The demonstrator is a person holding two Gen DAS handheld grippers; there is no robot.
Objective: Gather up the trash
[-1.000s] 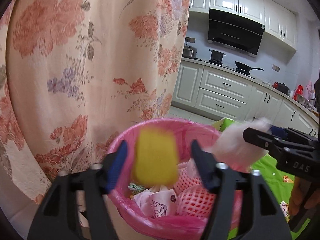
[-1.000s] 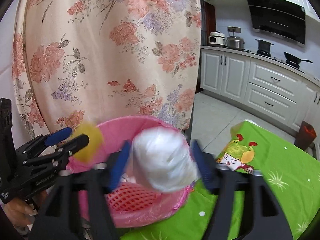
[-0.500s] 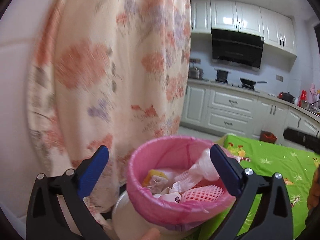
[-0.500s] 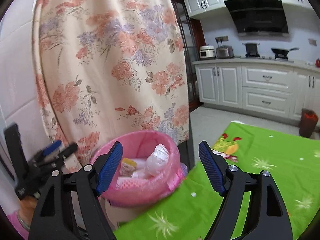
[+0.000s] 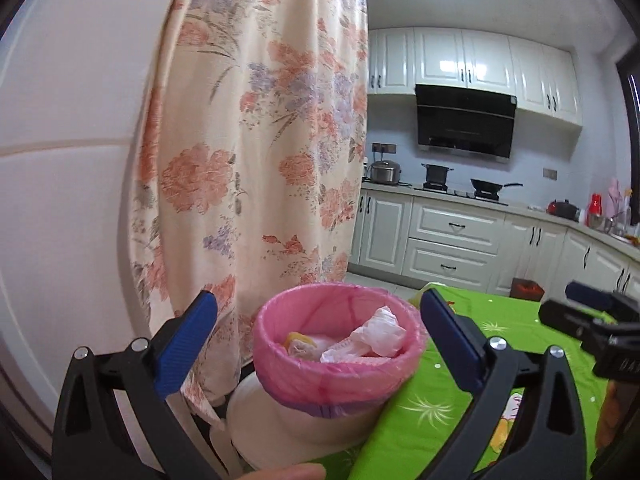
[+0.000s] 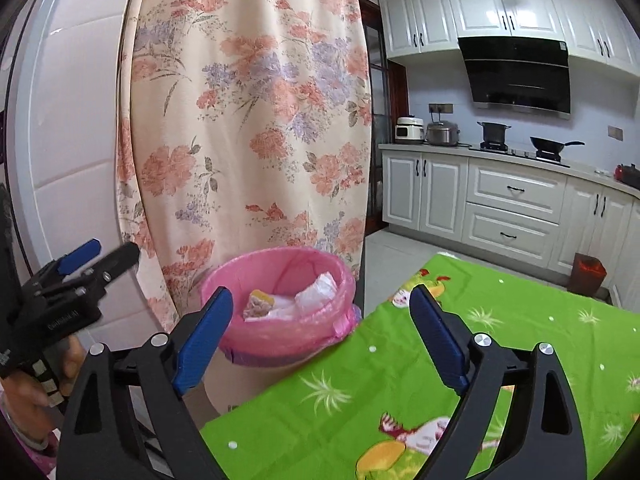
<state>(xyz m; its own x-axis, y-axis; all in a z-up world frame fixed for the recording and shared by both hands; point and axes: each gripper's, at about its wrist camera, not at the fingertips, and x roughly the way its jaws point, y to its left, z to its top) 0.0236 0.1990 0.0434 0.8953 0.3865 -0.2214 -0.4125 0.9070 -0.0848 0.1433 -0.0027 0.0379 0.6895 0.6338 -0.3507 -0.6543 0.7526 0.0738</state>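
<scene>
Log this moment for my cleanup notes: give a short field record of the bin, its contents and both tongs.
bin: trash bin with pink liner, beside the green tablecloth
contents: yellow piece and crumpled white plastic inside
left tongs: open, nothing held, jaws just opened
right tongs: open, nothing held, jaws just opened
backdrop: floral curtain

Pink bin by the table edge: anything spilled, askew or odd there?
Nothing stands out. The pink-lined bin stands upright beside the green tablecloth; the white wrapper and yellow scrap lie inside, nothing spilled.
</scene>
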